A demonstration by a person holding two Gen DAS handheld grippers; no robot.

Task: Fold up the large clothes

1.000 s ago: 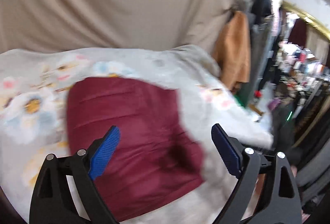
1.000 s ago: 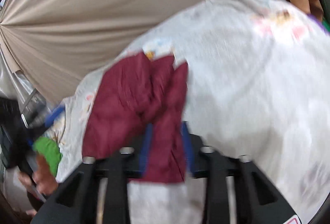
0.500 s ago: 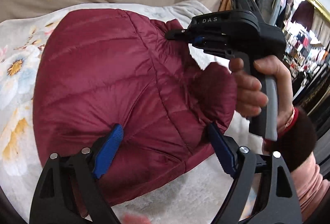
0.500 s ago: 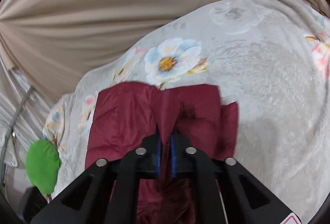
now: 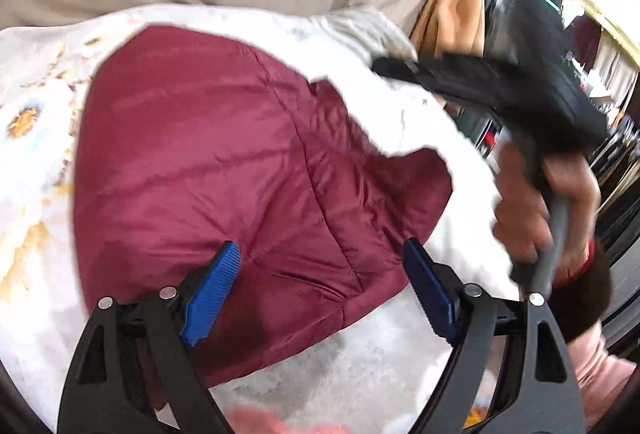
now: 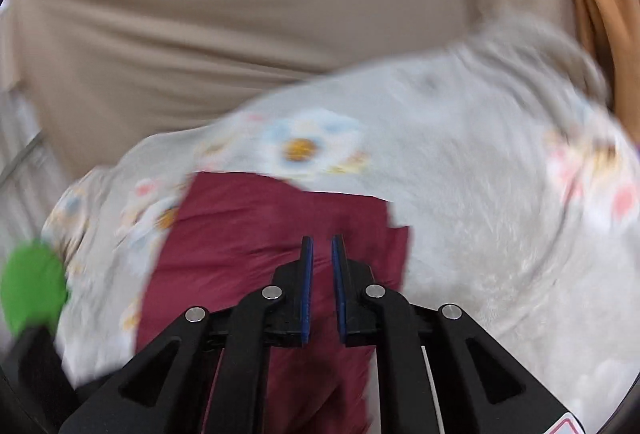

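A dark red quilted jacket (image 5: 224,170) lies folded on a pale floral blanket (image 5: 36,138). My left gripper (image 5: 320,282) is open and empty, its blue pads just above the jacket's near edge. The right gripper body (image 5: 500,82) shows in the left wrist view, lifted off the jacket at the right, held by a hand (image 5: 532,202). In the right wrist view the jacket (image 6: 248,234) lies below the right gripper (image 6: 321,258), whose blue pads stand slightly apart with nothing between them.
A beige curtain (image 6: 240,14) hangs behind the bed. A tan garment (image 5: 452,10) hangs at the right, with a cluttered room beyond. A green object (image 6: 32,286) sits at the blanket's left edge. The blanket (image 6: 480,214) spreads to the right of the jacket.
The right gripper let go of the jacket fold, its pads parted slightly, and it lifted back to the right. The jacket now lies flat. The left gripper stayed open over it.
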